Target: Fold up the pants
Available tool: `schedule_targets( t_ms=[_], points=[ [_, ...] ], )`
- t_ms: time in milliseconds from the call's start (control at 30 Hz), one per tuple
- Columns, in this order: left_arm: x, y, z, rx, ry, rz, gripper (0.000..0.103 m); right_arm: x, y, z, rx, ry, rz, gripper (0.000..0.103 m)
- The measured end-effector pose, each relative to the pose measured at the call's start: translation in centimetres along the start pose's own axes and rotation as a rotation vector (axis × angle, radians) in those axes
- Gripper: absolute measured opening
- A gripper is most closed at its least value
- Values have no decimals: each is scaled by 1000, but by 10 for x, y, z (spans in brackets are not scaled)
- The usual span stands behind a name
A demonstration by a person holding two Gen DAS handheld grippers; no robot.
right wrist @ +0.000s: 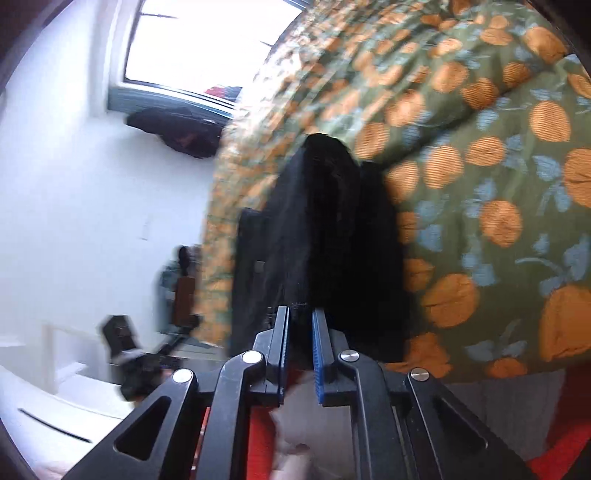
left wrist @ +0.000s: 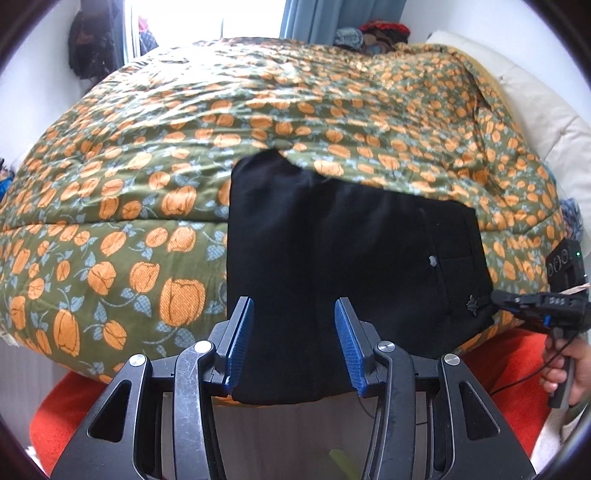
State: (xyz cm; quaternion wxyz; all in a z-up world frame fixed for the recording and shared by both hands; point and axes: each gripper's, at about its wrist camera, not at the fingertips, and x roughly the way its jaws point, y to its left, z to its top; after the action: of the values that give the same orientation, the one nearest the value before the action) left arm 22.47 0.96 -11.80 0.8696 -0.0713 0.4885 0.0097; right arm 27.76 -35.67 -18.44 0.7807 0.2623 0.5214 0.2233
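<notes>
The black pants (left wrist: 351, 254) lie folded in a dark block at the near edge of the bed. My left gripper (left wrist: 294, 306) is open and empty, its blue pads hovering over the pants' near part. My right gripper (left wrist: 496, 297) shows at the pants' right near corner in the left wrist view. In the right wrist view the right gripper (right wrist: 301, 314) is nearly closed on the edge of the black pants (right wrist: 325, 236), which rise ahead of it; the view is blurred.
A green quilt with orange flowers (left wrist: 184, 147) covers the bed. An orange-red blanket (left wrist: 66, 406) hangs below the bed edge. A cream pillow (left wrist: 528, 96) lies at the far right. A window and curtain (left wrist: 306, 18) stand behind the bed.
</notes>
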Motion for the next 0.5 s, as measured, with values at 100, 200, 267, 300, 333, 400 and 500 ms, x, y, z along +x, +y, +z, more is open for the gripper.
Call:
schedule_targets(
  t_ms=[100,200,267,300,333,400,500],
  points=[
    [9,-6,-3,38,30,58,48,7,3,-1,-57,11,-91,16],
    [10,-8,-5,55,35,113,54,-13,32,8,-160,-83,-220,34],
    [13,-7,-3,56,42,158,54,-26,63,14,-278,-155,-279,34],
    [16,-7,-2,53,50,177,54,-28,78,17,-330,-180,-286,34],
    [18,-7,-1,49,55,184,54,-28,94,21,-388,-203,-293,34],
    [22,-5,0,41,68,199,54,-23,110,25,-462,-215,-309,34],
    [26,-6,-1,47,86,220,54,10,117,27,-538,-191,-357,34]
  ],
)
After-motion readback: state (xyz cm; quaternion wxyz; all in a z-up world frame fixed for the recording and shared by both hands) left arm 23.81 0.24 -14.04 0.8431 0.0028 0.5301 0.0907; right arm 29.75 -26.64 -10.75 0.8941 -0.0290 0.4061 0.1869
